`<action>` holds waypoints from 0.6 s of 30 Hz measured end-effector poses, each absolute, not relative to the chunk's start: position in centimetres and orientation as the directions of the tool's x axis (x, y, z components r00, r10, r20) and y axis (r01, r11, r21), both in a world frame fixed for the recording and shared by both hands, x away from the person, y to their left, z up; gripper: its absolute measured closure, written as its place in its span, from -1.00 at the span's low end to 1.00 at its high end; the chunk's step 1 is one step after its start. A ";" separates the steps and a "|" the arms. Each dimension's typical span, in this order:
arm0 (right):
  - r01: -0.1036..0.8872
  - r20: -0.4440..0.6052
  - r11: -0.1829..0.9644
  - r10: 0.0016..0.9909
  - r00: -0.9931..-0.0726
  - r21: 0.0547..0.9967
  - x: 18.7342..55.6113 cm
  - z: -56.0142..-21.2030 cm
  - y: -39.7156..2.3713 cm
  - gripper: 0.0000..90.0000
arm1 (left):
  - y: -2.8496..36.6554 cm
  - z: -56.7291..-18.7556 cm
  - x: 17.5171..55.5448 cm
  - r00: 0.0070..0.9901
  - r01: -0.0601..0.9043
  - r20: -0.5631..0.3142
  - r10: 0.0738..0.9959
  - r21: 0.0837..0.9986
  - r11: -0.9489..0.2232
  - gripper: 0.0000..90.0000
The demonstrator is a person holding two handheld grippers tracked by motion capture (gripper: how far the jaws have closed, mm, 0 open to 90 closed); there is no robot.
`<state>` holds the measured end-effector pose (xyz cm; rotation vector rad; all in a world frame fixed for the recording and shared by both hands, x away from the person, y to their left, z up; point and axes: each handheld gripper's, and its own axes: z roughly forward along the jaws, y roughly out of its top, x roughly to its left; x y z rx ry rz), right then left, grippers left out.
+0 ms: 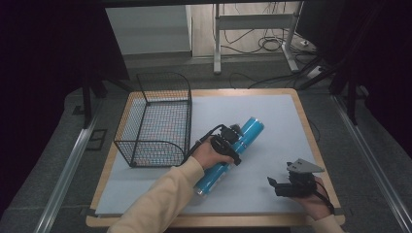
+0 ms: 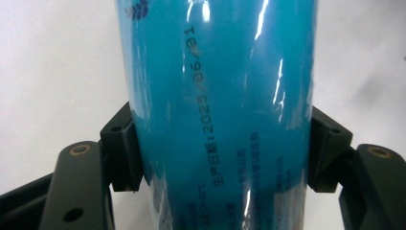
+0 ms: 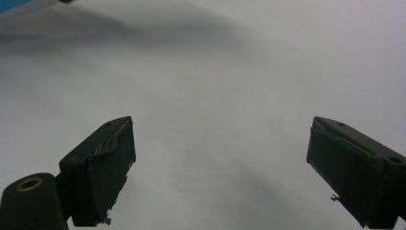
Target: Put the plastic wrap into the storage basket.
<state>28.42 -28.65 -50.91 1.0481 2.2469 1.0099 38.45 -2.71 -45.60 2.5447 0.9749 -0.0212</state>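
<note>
A long blue tube (image 1: 247,134) with printed writing lies slanted across the middle of the white mat (image 1: 272,116). My left gripper (image 1: 232,144) is clamped around its middle. In the left gripper view both black pads (image 2: 125,146) press on the sides of the blue tube (image 2: 220,115), so the gripper is shut on it. My right gripper (image 1: 273,183) rests near the front right of the mat, held by a hand. In the right gripper view its jaws stand wide apart over bare white mat (image 3: 215,86), with nothing between them.
A black wire basket (image 1: 158,119) stands on the left part of the mat, close to the left hand. The wooden table edge (image 1: 311,131) frames the mat. Beyond the table are desk legs and cables on the floor.
</note>
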 end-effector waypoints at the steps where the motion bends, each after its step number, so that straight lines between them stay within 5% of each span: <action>1: 0.453 -0.096 0.440 0.791 -0.604 0.775 28.4 -50.9 -28.7 -0.78 | -2.6 -45.3 38.4 0.755 0.642 -0.159 0.636 0.373 -0.670 -0.31; 18: 0.455 -0.096 0.441 0.791 -0.604 0.774 28.4 -50.9 -28.6 -0.78 | -0.1 -41.4 38.1 0.760 0.623 -0.158 0.630 0.454 -0.637 -0.30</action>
